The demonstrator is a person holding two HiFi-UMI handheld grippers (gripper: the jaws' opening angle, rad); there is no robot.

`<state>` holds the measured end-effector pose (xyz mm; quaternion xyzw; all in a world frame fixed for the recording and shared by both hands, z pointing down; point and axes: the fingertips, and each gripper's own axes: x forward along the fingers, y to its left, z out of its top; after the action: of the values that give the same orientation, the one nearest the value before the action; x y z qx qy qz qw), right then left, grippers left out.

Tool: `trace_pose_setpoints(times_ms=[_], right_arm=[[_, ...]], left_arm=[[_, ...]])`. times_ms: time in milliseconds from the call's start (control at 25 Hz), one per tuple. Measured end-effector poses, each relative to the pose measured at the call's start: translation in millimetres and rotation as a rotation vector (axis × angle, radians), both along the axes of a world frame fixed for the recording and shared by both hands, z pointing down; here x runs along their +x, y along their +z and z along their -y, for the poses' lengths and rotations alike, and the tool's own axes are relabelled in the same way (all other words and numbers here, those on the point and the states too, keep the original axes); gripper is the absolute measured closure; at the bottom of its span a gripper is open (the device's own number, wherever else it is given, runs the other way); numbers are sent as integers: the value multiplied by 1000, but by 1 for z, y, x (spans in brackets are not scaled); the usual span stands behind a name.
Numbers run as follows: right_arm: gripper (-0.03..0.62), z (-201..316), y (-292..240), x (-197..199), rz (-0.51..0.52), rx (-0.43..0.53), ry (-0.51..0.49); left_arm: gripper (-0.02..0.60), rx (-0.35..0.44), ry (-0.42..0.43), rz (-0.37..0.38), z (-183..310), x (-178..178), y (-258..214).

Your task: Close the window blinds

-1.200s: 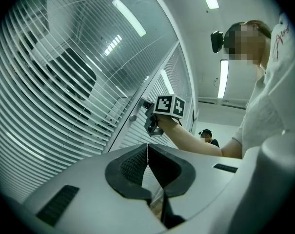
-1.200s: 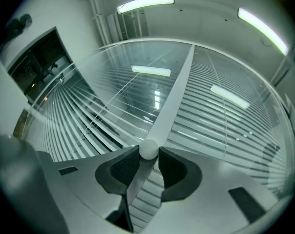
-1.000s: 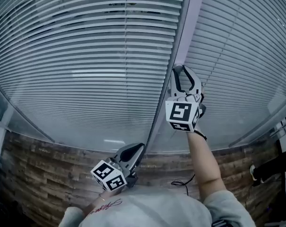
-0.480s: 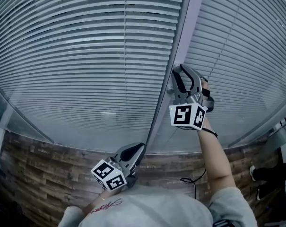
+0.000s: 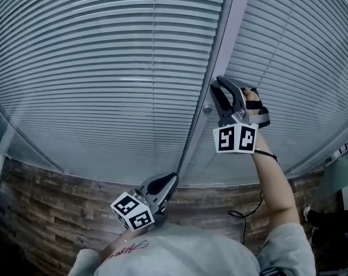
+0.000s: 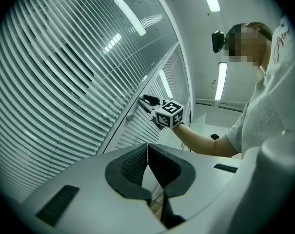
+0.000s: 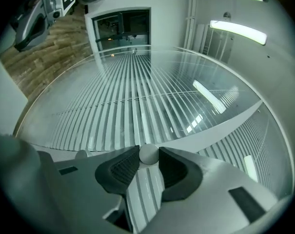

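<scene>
While the left gripper (image 5: pixel 169 179) hangs low at 6 o'clock in the head view, the right gripper (image 5: pixel 215 85) is raised to about 2 o'clock. It is held against the pale frame post (image 5: pixel 221 45) that runs between two glazed panes. Its own view shows the jaws part-way open and closed onto a small round knob (image 7: pixel 148 154) that juts from the post. A dark pad presses each side of the knob, at 9 and at 3 o'clock.

A second knob (image 5: pixel 207 109) sits on the same post at 7 o'clock of the jaw tips, just beside them and untouched. In the right gripper view it shows at 9 o'clock of the jaws.

The window blinds (image 5: pixel 104 68) fill both panes, one span at 10 o'clock of the post and another at 2 o'clock. Their horizontal slats lie evenly with thin dark lines between them. Whether they are turned fully shut cannot be told.

The left gripper view shows that gripper's jaws pressed together with nothing between them, well apart from the post and both knobs. From there the right gripper, with its marker cube (image 6: pixel 169 113), appears at 12 o'clock, borne on a bare forearm (image 6: pixel 206 143). A wood-grain panel (image 5: pixel 47 211) runs below the glass from 7 to 5 o'clock.
</scene>
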<state>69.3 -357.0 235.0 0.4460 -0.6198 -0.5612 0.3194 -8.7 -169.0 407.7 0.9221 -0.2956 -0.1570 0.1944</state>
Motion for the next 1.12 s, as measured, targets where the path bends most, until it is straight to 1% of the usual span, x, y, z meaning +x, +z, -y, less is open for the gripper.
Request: trace_pose_setpoints(times_ms=[200, 280, 400, 480, 520, 560, 640, 720, 840, 920, 960, 1000, 1120], right_arm=[[462, -1, 9, -2, -87, 10, -10], [461, 0, 10, -3, -100, 10, -10], [461, 1, 9, -3, -72, 10, -4], [461, -1, 7, -2, -21, 19, 13], [461, -3, 6, -2, 23, 22, 21], [461, -6, 4, -2, 89, 17, 21], [452, -10, 1, -1, 284, -32, -1], [430, -11, 3, 1, 525, -126, -29], [424, -8, 7, 6, 918, -275, -85], [424, -3, 6, 10, 1149, -348, -124], [424, -1, 6, 11, 1230, -370, -137], [424, 0, 5, 11, 1282, -379, -143], [424, 1, 3, 13, 1352, -349, -124]], left_arm=[[563, 3, 6, 4, -2, 1, 7], [563, 9, 8, 3, -2, 0, 8], [563, 8, 12, 3, -2, 1, 6], [563, 10, 17, 2, -4, 2, 6], [563, 6, 15, 2, -5, 2, 6], [563, 0, 11, 3, -6, 2, 6], [563, -5, 5, 4, -7, 0, 7], [563, -3, 5, 5, -8, -1, 10], [563, -9, 2, 4, -9, -2, 11], [563, -16, -3, 7, -9, -3, 10], [563, -18, -5, 7, -8, -3, 9], [563, -19, -6, 6, -8, -2, 9], [563, -13, -9, 5, -9, -4, 11]])
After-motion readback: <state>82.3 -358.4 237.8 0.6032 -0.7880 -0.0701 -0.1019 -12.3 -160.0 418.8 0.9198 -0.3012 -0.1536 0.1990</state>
